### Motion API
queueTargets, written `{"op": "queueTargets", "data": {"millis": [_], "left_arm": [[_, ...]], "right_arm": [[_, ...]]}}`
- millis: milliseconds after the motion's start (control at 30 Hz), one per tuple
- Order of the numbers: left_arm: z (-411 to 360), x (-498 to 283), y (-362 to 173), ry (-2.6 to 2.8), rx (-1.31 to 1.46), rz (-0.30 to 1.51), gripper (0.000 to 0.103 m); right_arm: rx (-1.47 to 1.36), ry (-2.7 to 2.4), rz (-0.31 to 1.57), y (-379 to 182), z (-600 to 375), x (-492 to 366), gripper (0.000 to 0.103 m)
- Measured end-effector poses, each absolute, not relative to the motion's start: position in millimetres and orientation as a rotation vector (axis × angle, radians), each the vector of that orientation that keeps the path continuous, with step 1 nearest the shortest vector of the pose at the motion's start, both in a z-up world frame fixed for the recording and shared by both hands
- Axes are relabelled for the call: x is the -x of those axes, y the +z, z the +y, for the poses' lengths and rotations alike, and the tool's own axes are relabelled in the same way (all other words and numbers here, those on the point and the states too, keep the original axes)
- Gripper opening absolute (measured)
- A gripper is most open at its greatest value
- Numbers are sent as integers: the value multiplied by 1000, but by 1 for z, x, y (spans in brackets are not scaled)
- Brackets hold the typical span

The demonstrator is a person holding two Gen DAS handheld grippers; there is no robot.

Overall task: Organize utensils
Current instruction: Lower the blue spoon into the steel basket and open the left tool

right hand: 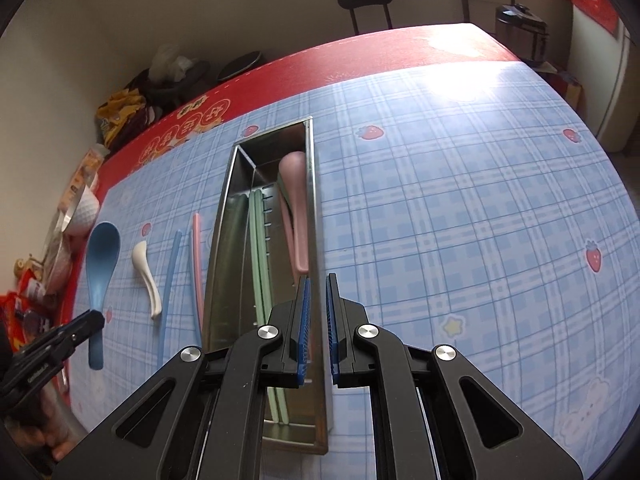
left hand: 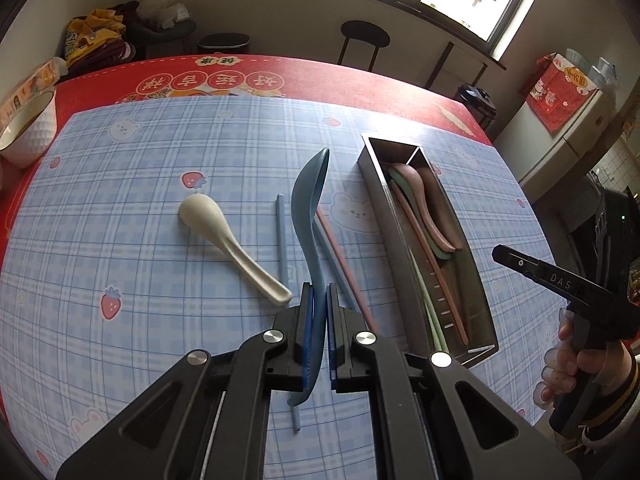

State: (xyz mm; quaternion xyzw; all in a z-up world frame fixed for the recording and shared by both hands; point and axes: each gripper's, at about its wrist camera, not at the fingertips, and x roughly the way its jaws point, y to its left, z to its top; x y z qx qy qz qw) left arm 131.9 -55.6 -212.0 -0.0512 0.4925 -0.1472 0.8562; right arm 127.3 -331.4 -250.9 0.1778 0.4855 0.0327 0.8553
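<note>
My left gripper (left hand: 319, 296) is shut on the handle of a blue spoon (left hand: 310, 208), bowl pointing away, held just above the cloth; the spoon also shows in the right wrist view (right hand: 100, 264). A white spoon (left hand: 228, 240) lies left of it. A blue chopstick (left hand: 281, 240) and a pink chopstick (left hand: 344, 264) lie beside it. A steel utensil box (left hand: 404, 248) holds a pink spoon (right hand: 297, 208), green chopsticks (right hand: 260, 248) and a pink chopstick. My right gripper (right hand: 316, 292) hovers over the box's right wall (right hand: 316, 220), jaws narrowly apart, empty.
A white bowl (left hand: 28, 128) stands at the table's far left edge, with snack packets (right hand: 32, 292) nearby. The blue plaid cloth (right hand: 460, 220) covers a red table mat (left hand: 320, 76). A stool (left hand: 364, 40) and bins stand beyond the table.
</note>
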Motion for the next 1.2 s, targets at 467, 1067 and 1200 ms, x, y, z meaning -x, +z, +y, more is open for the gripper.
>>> {"op": "queueTargets", "data": {"millis": [467,1067,1200], "left_arm": [[-132,-176,-212,-327,116,1092,6],[-208,-247,-256,-183,40,1253,6],[-216,-255,-263,-169,5,1262,6]], "right_arm": [[-381,112,1014,-255,-375,-126,64],[-499,104,1012,-273,-442,-138,64],[-529,86,1014,-278,-453,-136,64]]}}
